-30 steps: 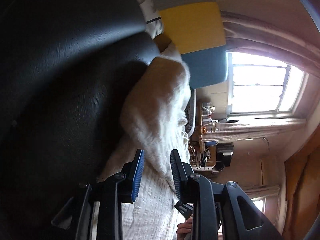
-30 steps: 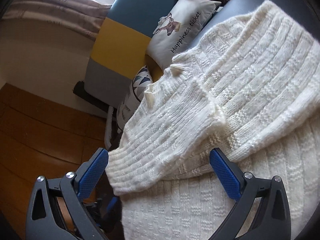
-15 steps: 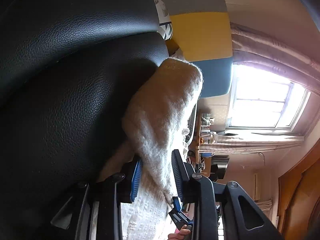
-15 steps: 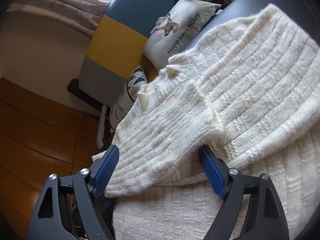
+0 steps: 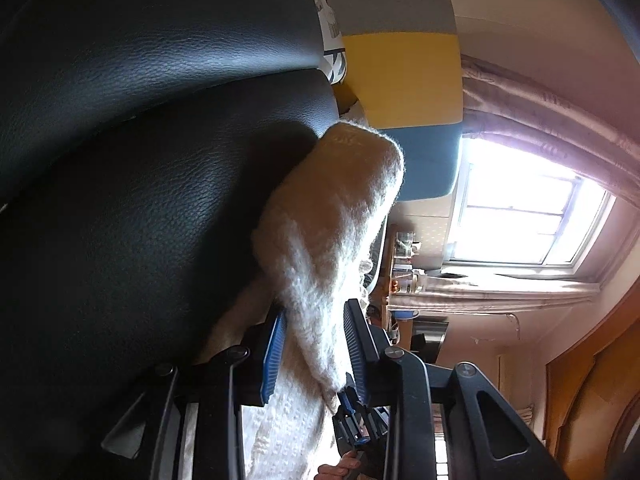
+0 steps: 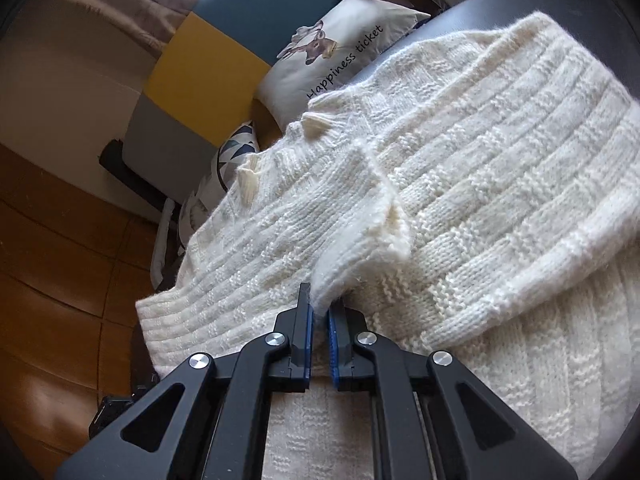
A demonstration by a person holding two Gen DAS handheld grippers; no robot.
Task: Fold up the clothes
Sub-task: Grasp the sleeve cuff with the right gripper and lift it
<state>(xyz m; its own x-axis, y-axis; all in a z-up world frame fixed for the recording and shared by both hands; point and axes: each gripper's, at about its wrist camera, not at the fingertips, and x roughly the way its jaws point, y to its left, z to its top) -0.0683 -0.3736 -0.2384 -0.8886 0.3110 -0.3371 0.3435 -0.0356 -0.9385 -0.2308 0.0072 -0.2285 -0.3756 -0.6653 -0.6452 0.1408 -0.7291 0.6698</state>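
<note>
**Both grips set on the sweater — lift together**

We start w/ the biggest thing: the black leather seat (image 5: 152, 208), which carries everything. Spread over it lies the cream knit sweater (image 6: 500, 184), its body flat on the cushion, 1 sleeve folded across the front, and the hem end hanging toward the wood floor (image 6: 60, 264). Behind it sit the printed pillow (image 6: 340, 52) and the blue-yellow-grey chair (image 6: 224, 40), both near the collar end but not on the knit.

Our right gripper (image 6: 319, 322) is clamped tight on a pinch of the folded sleeve cuff — the blue pads nearly meet, w/ only thin knit squeezed between. Our left gripper (image 5: 314, 354) holds a much thicker roll of the same sweater; its jaws stand about halfway, and the wool fills the gap from pad to pad, so we judge it gripped, not loose.

To do this step well, we'd say:
- Raise both hands at 1 pace, so the knit doesn't stretch or skew.
- Keep the right pinch firm; it's shallow, and fuzzy yarn may slip.
- Carry the fold over low, approx. along the seat, so the layer under it isn't dragged.
- Watch the hanging hem — its weight could pull the body off the edge.
</note>
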